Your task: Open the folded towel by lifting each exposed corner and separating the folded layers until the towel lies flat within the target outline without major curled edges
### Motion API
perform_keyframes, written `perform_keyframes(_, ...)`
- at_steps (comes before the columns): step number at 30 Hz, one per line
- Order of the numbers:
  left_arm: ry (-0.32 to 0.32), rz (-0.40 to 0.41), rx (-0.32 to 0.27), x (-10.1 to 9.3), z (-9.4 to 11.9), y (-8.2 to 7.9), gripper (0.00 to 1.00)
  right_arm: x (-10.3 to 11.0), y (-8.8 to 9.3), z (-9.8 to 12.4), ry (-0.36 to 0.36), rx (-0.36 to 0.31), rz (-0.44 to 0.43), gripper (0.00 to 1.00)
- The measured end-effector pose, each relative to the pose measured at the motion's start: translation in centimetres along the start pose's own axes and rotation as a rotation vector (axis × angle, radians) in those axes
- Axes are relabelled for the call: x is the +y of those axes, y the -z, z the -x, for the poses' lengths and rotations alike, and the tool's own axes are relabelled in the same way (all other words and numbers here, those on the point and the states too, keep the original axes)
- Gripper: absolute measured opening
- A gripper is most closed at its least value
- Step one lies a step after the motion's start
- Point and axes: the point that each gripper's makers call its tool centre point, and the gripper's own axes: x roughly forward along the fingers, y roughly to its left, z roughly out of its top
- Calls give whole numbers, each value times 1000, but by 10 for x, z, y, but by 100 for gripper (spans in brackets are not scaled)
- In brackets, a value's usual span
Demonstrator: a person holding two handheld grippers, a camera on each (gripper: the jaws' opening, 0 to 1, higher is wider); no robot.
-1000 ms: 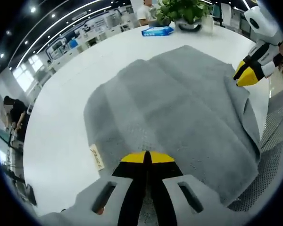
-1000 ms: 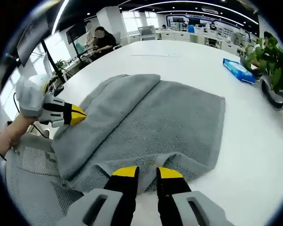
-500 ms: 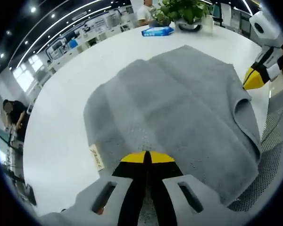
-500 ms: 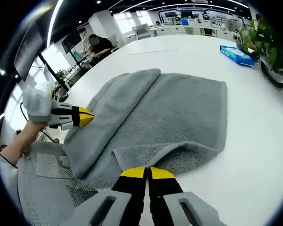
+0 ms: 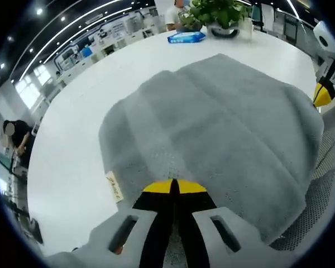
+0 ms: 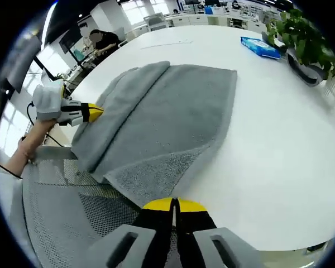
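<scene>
Grey terry towel (image 5: 212, 128) lies on a round white table (image 5: 72, 151), part-unfolded, near edge hanging off the table rim over a grey mesh chair seat (image 6: 61, 218). In the right gripper view the grey terry towel (image 6: 162, 123) shows one long fold still doubled over along its left side, the rest a single layer spread toward the table centre, with its near corner drawn out past the table edge. Small beige label (image 5: 114, 187) sits at the towel's near-left corner in the left gripper view. Left gripper (image 5: 173, 187), yellow-tipped black jaws pressed together, pinches the towel's near edge; it shows too in the right gripper view (image 6: 95, 111), held by a person's hand (image 6: 28, 148) at the folded side. Right gripper (image 6: 173, 205), jaws pressed together on the drawn-out towel corner; its yellow tip also shows at the right edge of the left gripper view (image 5: 321, 95), just beside the towel's far-right edge. Further out on the table: blue flat packet (image 6: 259, 47) and green potted plant (image 6: 304, 42). Seated person (image 6: 103, 40) beyond the table in an open office.
</scene>
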Motion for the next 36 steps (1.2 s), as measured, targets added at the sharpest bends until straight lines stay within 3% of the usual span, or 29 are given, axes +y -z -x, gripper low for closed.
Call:
perform_keyframes(8, 1, -2, 0, 0, 0, 0, 0, -13, 19, -5, 35, 67, -5, 0)
perform_keyframes(11, 1, -4, -2, 0, 0, 0, 0, -15, 25, -12, 49, 97, 47, 0)
perform_keyframes(13, 3, -3, -4, 0, 0, 0, 0, -10, 18, -13, 33, 59, 126, 0)
perform_keyframes(14, 4, -3, -6, 0, 0, -1, 0, -7, 15, -12, 24, 42, 135, 5)
perform_keyframes(16, 6, 0, -10, 1, 0, -1, 0, -7, 3, -7, 45, -9, 110, 9)
perform_keyframes(21, 9, 10, -12, 1, 0, -1, 1, -14, -30, 10, 129, -116, 170, 11)
perform_keyframes(24, -6, 15, -13, 4, 2, -4, 2, -14, -54, 7, 145, -191, 228, 12)
perform_keyframes(25, -19, 14, -29, 7, 3, -7, 5, -13, -55, 4, 142, -185, 231, 11)
perform_keyframes(26, -27, 15, -87, 10, 4, -17, 6, -11, -59, -3, 136, -182, 240, 10)
perform_keyframes(28, -53, 87, -126, 19, 10, -23, 7, -6, -64, -16, 100, -167, 237, 2)
perform_keyframes(30, -82, 150, -152, 31, 14, -24, 9, -1, -68, -28, 63, -156, 212, 1)
perform_keyframes(33, -103, 392, -164, 51, 16, -14, 19, 4, -77, -42, 53, -161, 232, 1)
perform_keyframes(34, -102, 406, -151, 53, 15, -11, 23, 4, -78, -45, 55, -155, 246, 1)
perform_keyframes(36, -154, 336, -128, 69, 17, -6, 23, 4, -80, -52, 57, -155, 265, 1)
